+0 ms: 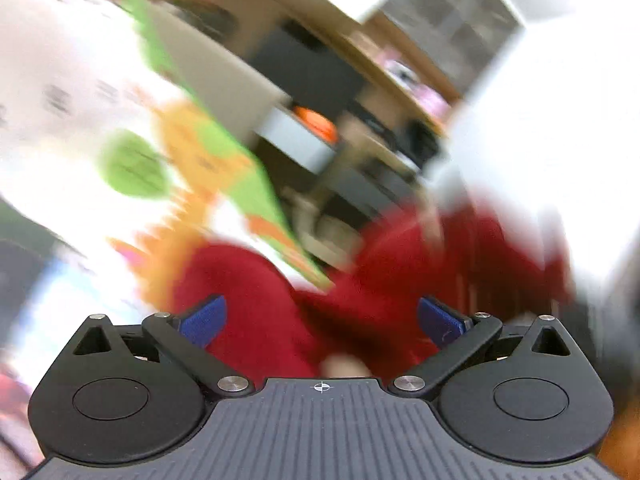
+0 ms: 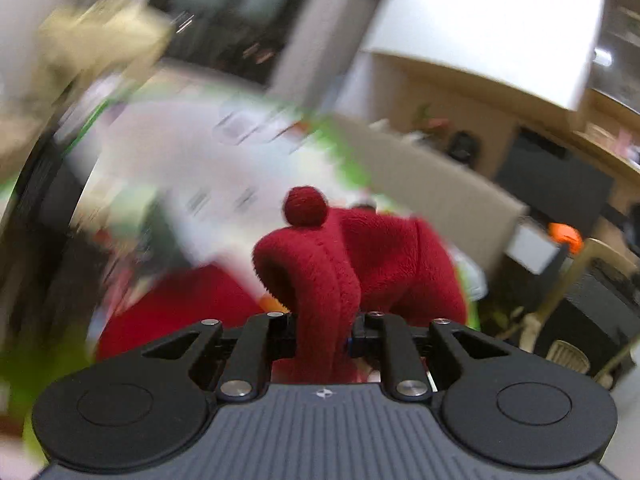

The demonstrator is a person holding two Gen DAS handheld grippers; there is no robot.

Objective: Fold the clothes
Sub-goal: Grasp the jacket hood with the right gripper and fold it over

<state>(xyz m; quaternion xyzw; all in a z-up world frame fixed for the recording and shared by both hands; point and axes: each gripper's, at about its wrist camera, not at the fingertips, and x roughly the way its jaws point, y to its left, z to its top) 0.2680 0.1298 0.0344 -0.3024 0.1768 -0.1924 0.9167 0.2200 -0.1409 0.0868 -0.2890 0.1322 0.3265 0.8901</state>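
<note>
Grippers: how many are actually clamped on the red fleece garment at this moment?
1. The right gripper is shut on a fold of the red fleece garment. The left gripper is open, its blue pads apart with red fleece between them, ungripped. Blur hides finer contact.

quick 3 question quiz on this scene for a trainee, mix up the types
1. True or false: the right gripper is shut on the red fleece.
2. The left gripper is: A) shut on the fleece B) open, with the fleece between and beyond its fingers C) holding a cup
3. Fill in: the round bobble on the fleece is ____ in colour.

Key: 1 true; 2 B; 3 red
</note>
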